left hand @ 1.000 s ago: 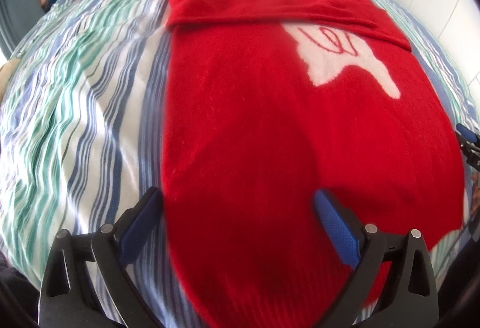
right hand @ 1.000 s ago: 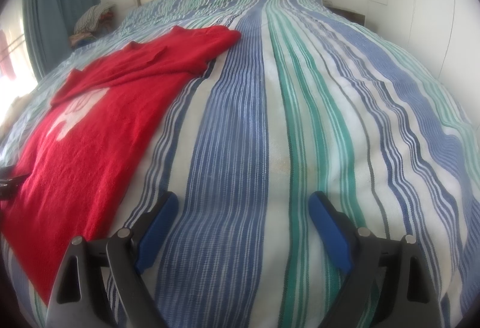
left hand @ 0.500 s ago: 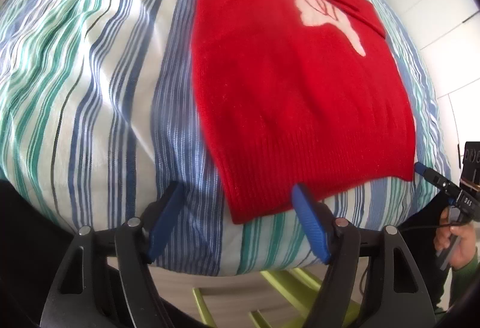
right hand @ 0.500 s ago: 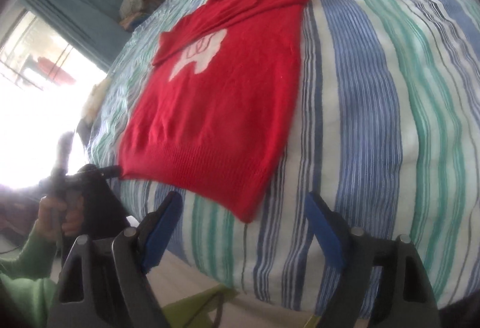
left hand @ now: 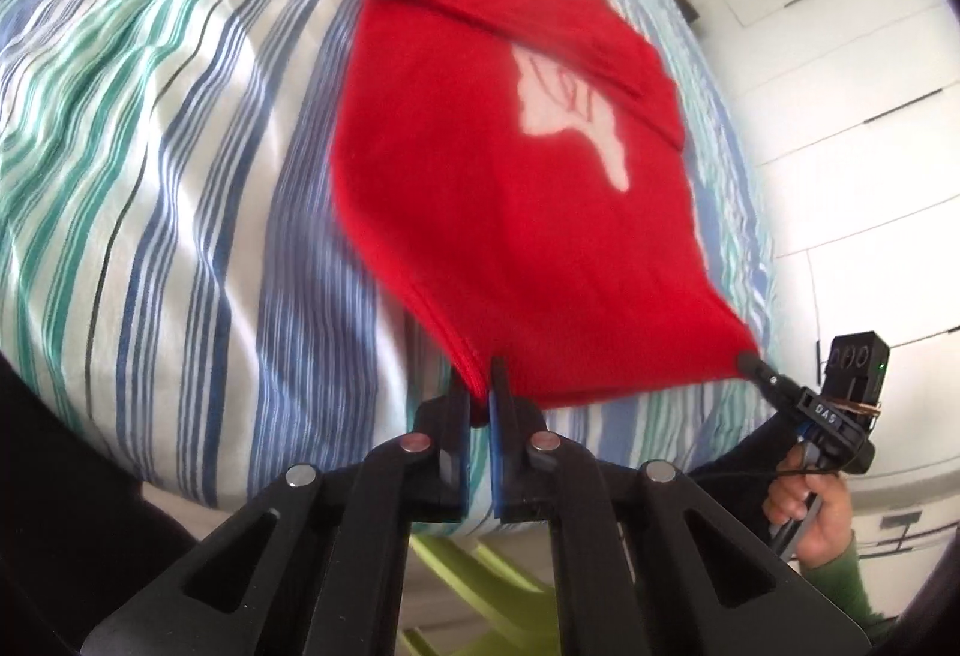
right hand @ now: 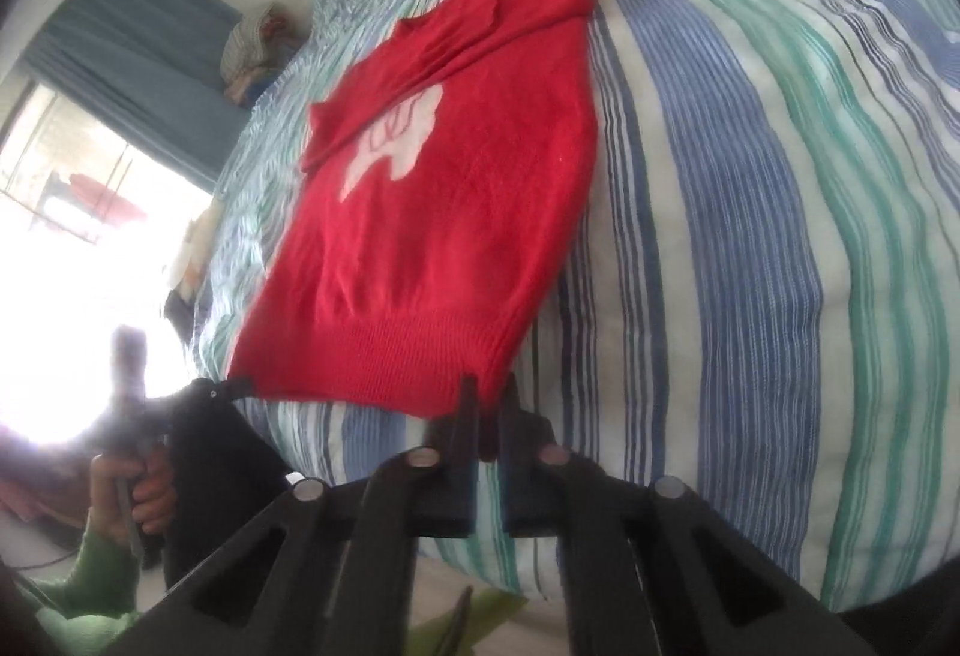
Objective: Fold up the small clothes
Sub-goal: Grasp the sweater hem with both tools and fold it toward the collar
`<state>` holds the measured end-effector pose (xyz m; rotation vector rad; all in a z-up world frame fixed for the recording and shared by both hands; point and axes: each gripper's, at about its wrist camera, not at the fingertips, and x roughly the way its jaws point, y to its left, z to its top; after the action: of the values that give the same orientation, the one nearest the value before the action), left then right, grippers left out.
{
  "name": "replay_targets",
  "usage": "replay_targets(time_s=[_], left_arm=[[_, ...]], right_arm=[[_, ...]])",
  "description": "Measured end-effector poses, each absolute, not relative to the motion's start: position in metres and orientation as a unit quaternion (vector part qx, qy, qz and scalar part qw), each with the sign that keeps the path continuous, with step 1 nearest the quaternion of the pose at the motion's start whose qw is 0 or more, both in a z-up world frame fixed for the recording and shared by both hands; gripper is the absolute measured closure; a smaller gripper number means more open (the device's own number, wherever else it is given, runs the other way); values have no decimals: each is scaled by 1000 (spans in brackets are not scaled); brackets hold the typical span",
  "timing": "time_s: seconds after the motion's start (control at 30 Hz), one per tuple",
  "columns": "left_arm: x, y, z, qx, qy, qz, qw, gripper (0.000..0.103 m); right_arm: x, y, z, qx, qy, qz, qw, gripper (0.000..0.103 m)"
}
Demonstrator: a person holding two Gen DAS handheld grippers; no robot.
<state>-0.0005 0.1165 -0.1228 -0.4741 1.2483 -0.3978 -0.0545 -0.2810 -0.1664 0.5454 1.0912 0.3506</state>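
A red sweater [left hand: 510, 176] with a white motif lies on the striped bed [left hand: 150, 176], its sleeves folded across the chest. My left gripper [left hand: 482, 380] has its jaws closing tight on the near left hem corner, and the pads pinch the knit. My right gripper [right hand: 487, 404] closes the same way on the other hem corner of the sweater [right hand: 450, 236]. The hem hangs lifted and stretched between the two. Each view shows the other gripper: the right gripper [left hand: 747, 359] and the left gripper [right hand: 240, 386], both at the hem.
The striped bed [right hand: 750, 236] drops off just below the hem. A lime-green frame [left hand: 480, 584] stands under that edge. White cupboard doors [left hand: 840, 56] are to the right. A blue curtain [right hand: 138, 32] and a clothes pile [right hand: 252, 50] are far left. A hand [left hand: 810, 500] grips the right tool.
Both grippers drew back to the near edge of the bed, went from wide open to shut on the hem corners, and lifted the hem off the bed.
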Motion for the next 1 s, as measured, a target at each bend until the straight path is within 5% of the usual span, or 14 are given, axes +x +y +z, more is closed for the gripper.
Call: replay_targets(time_s=[0.23,0.67,0.73,0.8,0.83,0.87,1.0], left_arm=[[128,120,-79,-263,481,-184,816,101],[369,98,-137,-204,501,-83,837,99],[382,97,-143,-191,505,-67,839,88],[389,102,-142,-188,508,-46,840,62],[388,108,-137,-193,500,-43,843,48],[384,113,-130,-201,488,-41,848,44],[351,118,-102,-210,447,-87,865,37]], right_arm=[[30,-303,-122,288,429,158,842,99],[312,-305,-133,242,415,94,872,99],[331,-307,-149,257,425,93,863,98],[342,-311,-164,279,424,86,857,91],[343,-315,-166,284,418,76,860,74],[342,-320,-164,291,406,72,863,60],[326,-326,-132,280,372,112,878,59]])
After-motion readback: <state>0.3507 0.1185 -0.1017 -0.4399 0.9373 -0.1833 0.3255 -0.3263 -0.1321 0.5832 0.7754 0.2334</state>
